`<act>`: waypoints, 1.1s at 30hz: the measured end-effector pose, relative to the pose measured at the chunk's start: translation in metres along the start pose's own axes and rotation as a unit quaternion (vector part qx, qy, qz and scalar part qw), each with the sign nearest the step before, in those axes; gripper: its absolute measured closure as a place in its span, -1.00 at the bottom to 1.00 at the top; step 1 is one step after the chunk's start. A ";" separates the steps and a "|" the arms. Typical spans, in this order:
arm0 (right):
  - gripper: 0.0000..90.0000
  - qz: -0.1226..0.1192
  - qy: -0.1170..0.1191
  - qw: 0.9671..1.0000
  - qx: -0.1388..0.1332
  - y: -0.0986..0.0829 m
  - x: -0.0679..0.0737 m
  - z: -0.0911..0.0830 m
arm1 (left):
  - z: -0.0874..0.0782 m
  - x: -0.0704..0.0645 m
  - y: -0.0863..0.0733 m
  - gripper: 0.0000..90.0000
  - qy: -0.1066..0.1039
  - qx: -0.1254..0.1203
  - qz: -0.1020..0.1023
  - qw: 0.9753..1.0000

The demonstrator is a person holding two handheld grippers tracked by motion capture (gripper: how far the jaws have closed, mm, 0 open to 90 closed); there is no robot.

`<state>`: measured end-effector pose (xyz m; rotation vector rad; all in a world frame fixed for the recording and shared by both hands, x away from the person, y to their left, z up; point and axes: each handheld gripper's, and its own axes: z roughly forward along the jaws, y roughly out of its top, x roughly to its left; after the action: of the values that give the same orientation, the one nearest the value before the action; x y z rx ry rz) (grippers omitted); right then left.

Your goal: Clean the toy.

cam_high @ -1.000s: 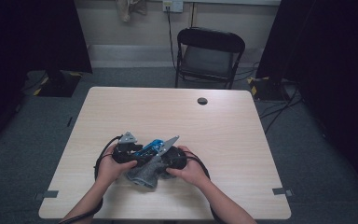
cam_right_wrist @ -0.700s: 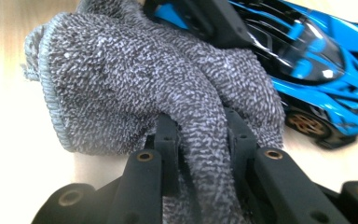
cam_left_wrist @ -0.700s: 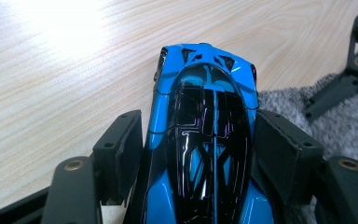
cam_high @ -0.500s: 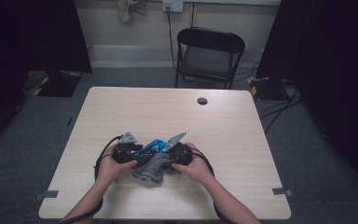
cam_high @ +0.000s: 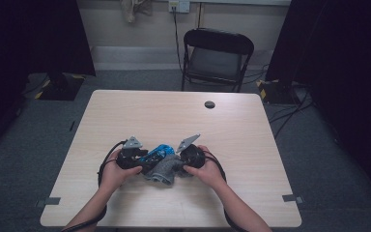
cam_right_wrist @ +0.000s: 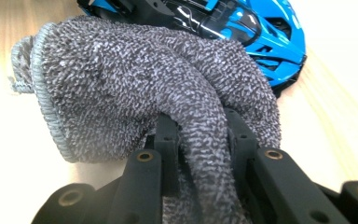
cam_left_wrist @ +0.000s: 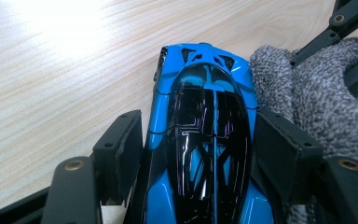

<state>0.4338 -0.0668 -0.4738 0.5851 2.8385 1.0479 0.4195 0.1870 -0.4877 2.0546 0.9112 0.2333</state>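
Blue toy car (cam_left_wrist: pixel 205 135) clamped across its width between the left gripper (cam_left_wrist: pixel 200 158) fingers (cam_left_wrist: pixel 121 149), one pad on each flank, body resting on the worktop (cam_high: pixel 251 145) near the front edge, slightly left of centre. Long axis running straight out along the left fingers in the left gripper view; in the high view, lying slanted from near-left to far-right (cam_high: pixel 157 152). Free end projecting past the fingertips toward the cloth; nose or tail not certain from these views.

Grey terry cloth (cam_right_wrist: pixel 144 88) pinched in the right gripper (cam_right_wrist: pixel 200 140), fingers (cam_right_wrist: pixel 168 135) drawn narrow on a thick fold, the rest bunched forward over them. Cloth wad touching the car's right flank, as seen in the left gripper view (cam_left_wrist: pixel 307 93), and lying just near and right of the car in the high view (cam_high: pixel 166 169).

Key relation: cloth beside the car rather than on top of it, roof and glossy black canopy uncovered. Probably wiping in hand; next stroke likely needing the cloth lifted onto the roof and drawn lengthwise along the body, left fingers holding the car steady. Right gripper (cam_high: pixel 192 155) nearer the free end, left gripper (cam_high: pixel 128 157) at the gripped end. Risk: sideways push twisting the car within the grip.
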 end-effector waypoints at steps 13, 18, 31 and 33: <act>0.60 0.021 -0.022 1.000 0.000 -0.004 -0.008 -0.005 | 0.000 0.000 0.000 -0.25 0.000 0.000 0.000 1.000; 0.60 0.035 -0.034 0.999 -0.001 -0.008 -0.014 -0.008 | 0.000 0.000 0.000 -0.25 0.001 0.001 0.000 1.000; 0.60 0.063 -0.083 0.995 0.004 -0.018 -0.026 -0.023 | 0.000 0.000 0.000 -0.25 0.001 0.001 0.000 1.000; 0.60 0.065 -0.084 0.994 0.003 -0.021 -0.028 -0.028 | 0.000 0.000 0.000 -0.25 0.001 0.001 0.000 1.000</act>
<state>0.4477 -0.1090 -0.4679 0.8257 2.6894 0.9572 0.4193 0.1870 -0.4874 2.0562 0.9127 0.2336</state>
